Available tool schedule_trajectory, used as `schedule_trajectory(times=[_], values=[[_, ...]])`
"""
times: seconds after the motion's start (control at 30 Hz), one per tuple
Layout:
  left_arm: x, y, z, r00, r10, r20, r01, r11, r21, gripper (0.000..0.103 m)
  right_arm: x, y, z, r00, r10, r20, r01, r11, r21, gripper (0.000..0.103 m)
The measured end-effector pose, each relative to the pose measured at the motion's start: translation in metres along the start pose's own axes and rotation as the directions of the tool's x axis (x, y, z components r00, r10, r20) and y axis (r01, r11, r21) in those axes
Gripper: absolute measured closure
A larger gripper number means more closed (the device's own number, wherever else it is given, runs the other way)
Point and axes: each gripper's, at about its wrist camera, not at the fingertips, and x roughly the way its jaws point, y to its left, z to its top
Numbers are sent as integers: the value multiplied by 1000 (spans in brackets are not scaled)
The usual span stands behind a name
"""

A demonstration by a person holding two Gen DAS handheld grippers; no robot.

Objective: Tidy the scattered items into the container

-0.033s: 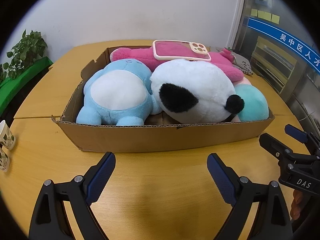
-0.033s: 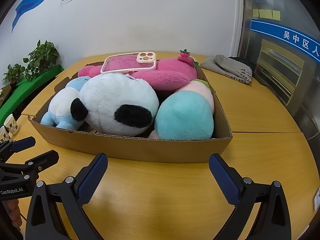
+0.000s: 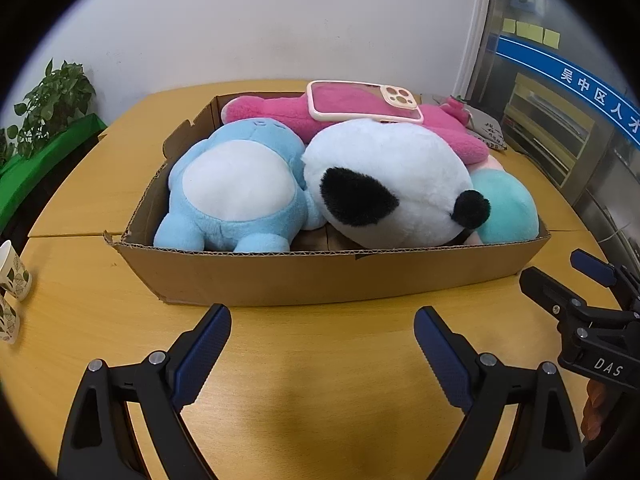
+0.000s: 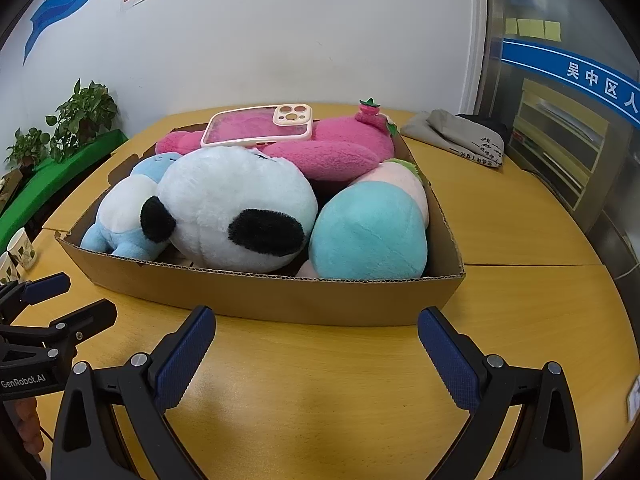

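Note:
A shallow cardboard box point(image 3: 320, 280) point(image 4: 280, 300) stands on the wooden table. It holds a blue plush point(image 3: 236, 184) point(image 4: 124, 208), a white panda plush point(image 3: 388, 184) point(image 4: 236, 208), a teal ball plush point(image 3: 508, 212) point(image 4: 368, 232) and a pink plush point(image 3: 272, 112) point(image 4: 340, 148). A pink phone case point(image 3: 360, 106) point(image 4: 260, 126) lies on the pink plush. My left gripper point(image 3: 322, 340) point(image 4: 60, 292) is open and empty in front of the box. My right gripper point(image 4: 316, 340) point(image 3: 568, 276) is open and empty beside it.
Paper cups point(image 3: 12, 272) point(image 4: 20, 248) stand at the table's left edge. Folded grey cloth point(image 4: 460, 136) lies behind the box at the right. Potted plants point(image 4: 80, 116) stand at the left by the wall. A glass cabinet point(image 4: 560, 140) is at the right.

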Motion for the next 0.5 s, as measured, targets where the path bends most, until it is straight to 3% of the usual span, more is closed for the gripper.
schedule_trajectory(times=[0.5], values=[[1, 5, 0, 1000, -10, 20, 10, 1000, 2, 10, 0, 4, 1, 1000, -27, 1, 27, 999, -22, 1]])
